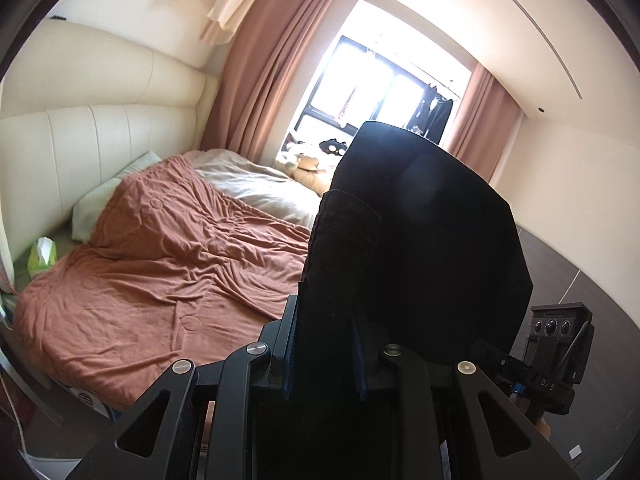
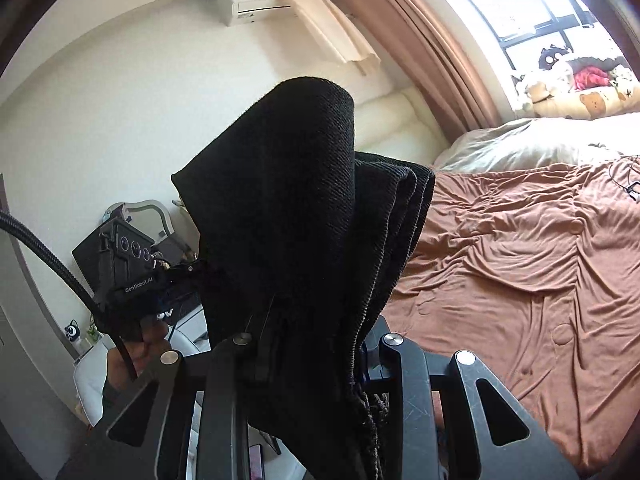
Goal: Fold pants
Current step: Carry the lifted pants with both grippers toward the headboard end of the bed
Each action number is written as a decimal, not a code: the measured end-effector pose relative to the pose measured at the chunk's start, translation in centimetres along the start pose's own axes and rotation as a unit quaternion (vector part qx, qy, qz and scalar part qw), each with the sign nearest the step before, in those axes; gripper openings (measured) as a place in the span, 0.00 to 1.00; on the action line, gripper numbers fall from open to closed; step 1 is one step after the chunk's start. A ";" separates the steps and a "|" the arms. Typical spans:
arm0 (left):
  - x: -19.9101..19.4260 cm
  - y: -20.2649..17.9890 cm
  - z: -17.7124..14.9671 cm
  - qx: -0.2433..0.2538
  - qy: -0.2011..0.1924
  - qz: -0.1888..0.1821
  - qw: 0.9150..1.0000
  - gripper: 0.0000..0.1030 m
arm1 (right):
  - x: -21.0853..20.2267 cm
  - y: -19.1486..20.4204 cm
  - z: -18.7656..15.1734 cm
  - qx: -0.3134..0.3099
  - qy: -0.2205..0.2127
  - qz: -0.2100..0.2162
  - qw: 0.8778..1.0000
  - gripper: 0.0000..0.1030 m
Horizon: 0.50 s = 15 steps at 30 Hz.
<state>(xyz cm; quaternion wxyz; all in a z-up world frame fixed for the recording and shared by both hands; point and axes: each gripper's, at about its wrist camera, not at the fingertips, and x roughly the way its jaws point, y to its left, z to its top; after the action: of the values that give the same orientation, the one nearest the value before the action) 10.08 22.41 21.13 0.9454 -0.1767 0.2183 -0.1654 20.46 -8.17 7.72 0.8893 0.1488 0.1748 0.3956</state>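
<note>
Left wrist view: the left hand-held gripper [image 1: 326, 320] is clamped on black pants [image 1: 420, 232] above the bed [image 1: 168, 248]; the right hand-held gripper [image 2: 316, 344] pinches them too.

A bed [image 1: 60, 168] with a cream padded headboard fills the left of the left wrist view. A rust blanket [image 1: 168, 264], creased all over, covers most of it. Beyond that, toward the window at upper centre, lies a pale quilt [image 1: 256, 188]. Two pale pillows [image 1: 100, 208] sit against the headboard, the blanket partly over them. A green tissue pack [image 1: 40, 258] lies at the left edge beside the blanket. In the right wrist view, a thin cable [image 2: 630, 184] rests on the blanket at the right edge.
</note>
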 end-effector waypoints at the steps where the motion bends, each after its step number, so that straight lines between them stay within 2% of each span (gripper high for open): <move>1: -0.1 0.7 0.2 -0.003 0.002 0.006 1.000 0.23 | 0.8 0.1 0.0 0.000 0.003 0.001 1.000 0.25; 8: -0.6 6.5 1.3 -0.023 -0.002 0.033 0.999 0.23 | 8.0 -0.6 0.7 -0.004 0.021 0.008 1.000 0.24; 15: 0.5 13.7 1.3 -0.053 0.000 0.056 0.997 0.23 | 16.8 -1.6 0.9 -0.003 0.050 0.014 0.999 0.24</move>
<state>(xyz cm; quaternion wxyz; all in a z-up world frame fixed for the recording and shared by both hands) 14.37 34.70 16.50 0.9424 -0.2141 0.2365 -0.1002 32.38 3.36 4.65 0.8741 0.1287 0.2159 0.4157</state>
